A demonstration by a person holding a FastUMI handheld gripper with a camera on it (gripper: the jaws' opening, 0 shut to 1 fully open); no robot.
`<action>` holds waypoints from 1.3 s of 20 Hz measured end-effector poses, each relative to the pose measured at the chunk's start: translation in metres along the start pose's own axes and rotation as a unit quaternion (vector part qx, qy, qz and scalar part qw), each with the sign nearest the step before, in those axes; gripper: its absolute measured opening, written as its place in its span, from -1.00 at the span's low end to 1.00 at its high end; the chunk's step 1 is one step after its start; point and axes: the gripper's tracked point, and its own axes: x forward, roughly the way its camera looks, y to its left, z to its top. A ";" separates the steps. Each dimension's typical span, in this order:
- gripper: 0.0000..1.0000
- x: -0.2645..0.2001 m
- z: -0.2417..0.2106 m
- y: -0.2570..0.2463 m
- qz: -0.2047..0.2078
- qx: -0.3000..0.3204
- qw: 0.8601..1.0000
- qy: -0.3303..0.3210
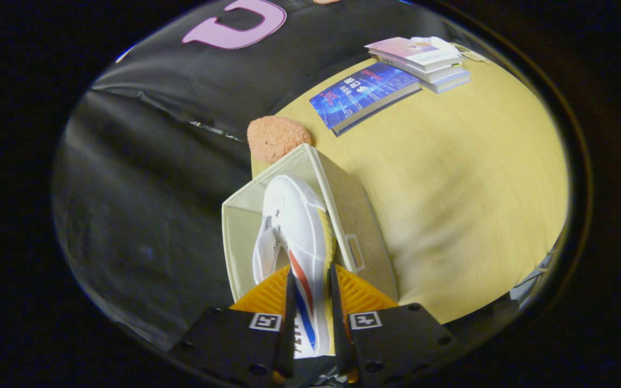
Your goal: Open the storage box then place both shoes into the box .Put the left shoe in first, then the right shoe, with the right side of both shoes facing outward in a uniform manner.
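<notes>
I see the white shoe (295,226) clamped in my tool (310,302), both fingers pressing its heel, toe pointing into the open storage box (351,215) at the counter's (450,188) edge; books (391,75) lie at the far edge.

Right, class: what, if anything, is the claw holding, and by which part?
The claw grips the white mesh shoe with red and blue stripes by its heel end, over the open beige box.
</notes>
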 end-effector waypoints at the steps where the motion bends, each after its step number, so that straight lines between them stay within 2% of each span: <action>1: -0.15 0.002 -0.002 0.003 0.007 0.002 1.000 0.001; 2: -0.06 0.001 0.000 0.006 0.011 0.005 1.000 -0.001; 7: 0.06 -0.005 0.007 0.004 0.013 0.006 1.000 -0.006; 14: 0.06 -0.019 0.030 0.004 0.038 0.006 0.999 -0.027; 19: 0.06 -0.044 0.080 -0.017 0.026 -0.026 0.995 -0.095; 22: 0.06 -0.074 0.125 -0.033 0.009 -0.068 0.984 -0.167; 26: 0.06 -0.142 0.197 -0.048 -0.019 -0.139 0.947 -0.288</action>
